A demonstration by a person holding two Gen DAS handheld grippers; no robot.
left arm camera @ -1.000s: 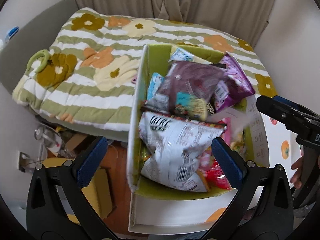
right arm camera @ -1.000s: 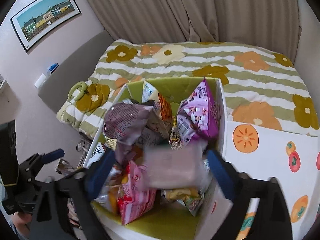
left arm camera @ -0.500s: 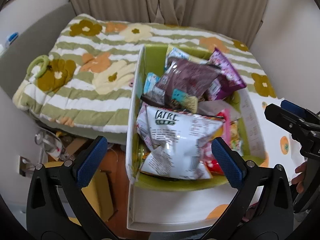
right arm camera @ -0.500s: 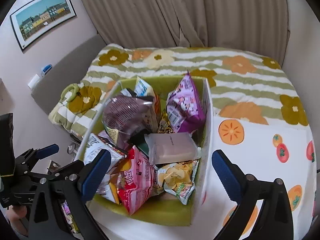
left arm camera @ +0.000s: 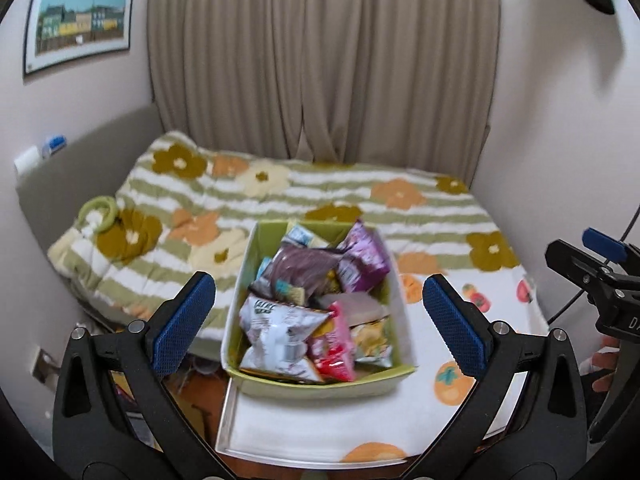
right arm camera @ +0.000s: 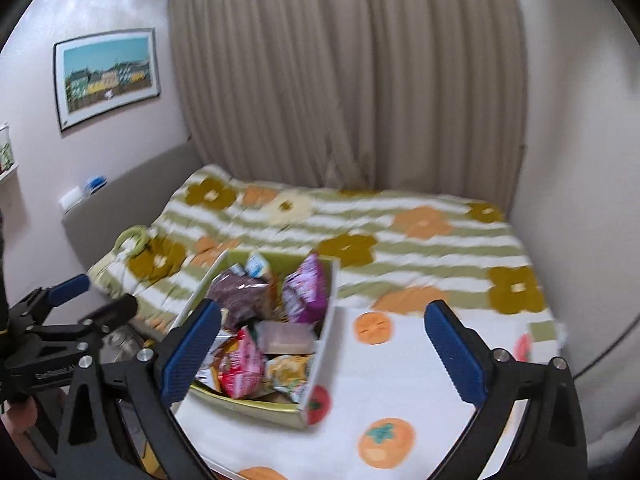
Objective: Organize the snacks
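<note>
Snacks all sit in the green box; left gripper and right gripper both wide, empty, pulled back and up since a second ago (last packet dropped in), so likely done.

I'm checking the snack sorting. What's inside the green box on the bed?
The green fabric box holds loose snack bags: a white bag, a pink bag, a purple bag. Anything beneath them is covered.
</note>
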